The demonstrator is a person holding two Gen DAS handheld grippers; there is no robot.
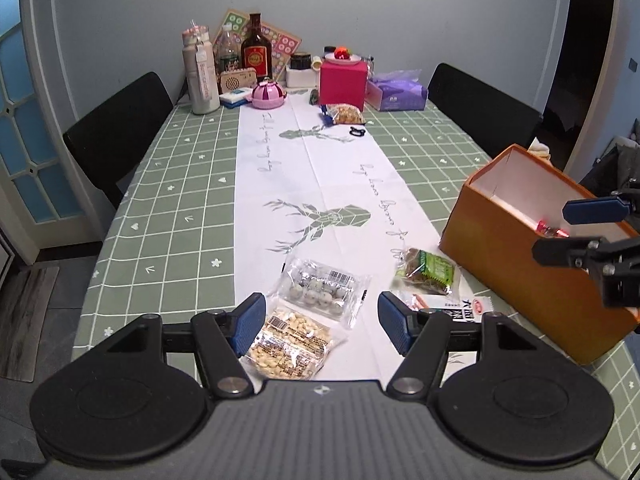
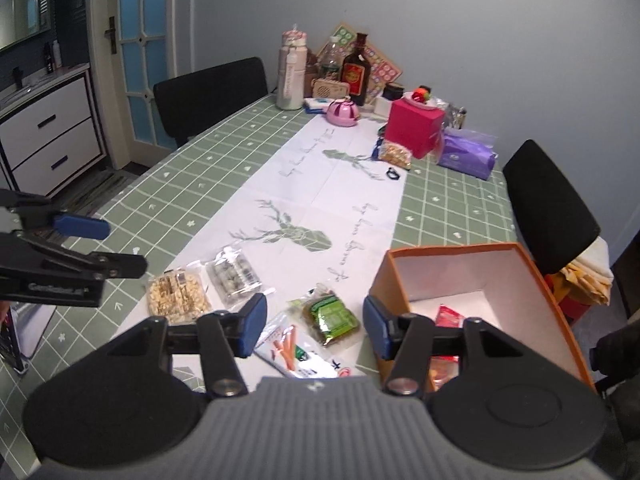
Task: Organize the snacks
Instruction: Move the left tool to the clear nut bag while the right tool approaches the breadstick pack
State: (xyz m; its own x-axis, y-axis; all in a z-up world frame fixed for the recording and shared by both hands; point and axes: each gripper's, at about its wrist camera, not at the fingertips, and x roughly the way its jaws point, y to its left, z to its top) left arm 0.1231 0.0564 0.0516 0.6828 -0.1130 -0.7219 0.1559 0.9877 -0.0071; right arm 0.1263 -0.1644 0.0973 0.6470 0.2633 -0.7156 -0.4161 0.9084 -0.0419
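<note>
Several snack packets lie at the near end of the table (image 1: 180, 200). A peanut packet (image 1: 290, 340) and a clear packet of round sweets (image 1: 320, 292) lie below my left gripper (image 1: 322, 324), which is open and holds nothing. To their right lie a green packet (image 1: 430, 272) and a white packet (image 1: 452, 308), beside the orange box (image 1: 520, 280). My right gripper (image 2: 314, 326) is open and empty, above the green packet (image 2: 330, 316) and the white packet (image 2: 296, 352), at the orange box's (image 2: 560, 312) left corner. A red packet (image 2: 450, 316) lies inside the box.
The far end holds bottles (image 1: 256, 48), a pink box (image 1: 342, 84), a purple tissue pack (image 1: 396, 92) and another snack bag (image 1: 346, 114). Black chairs (image 1: 120, 132) stand on both long sides. A door and drawers (image 2: 52, 136) are to the left.
</note>
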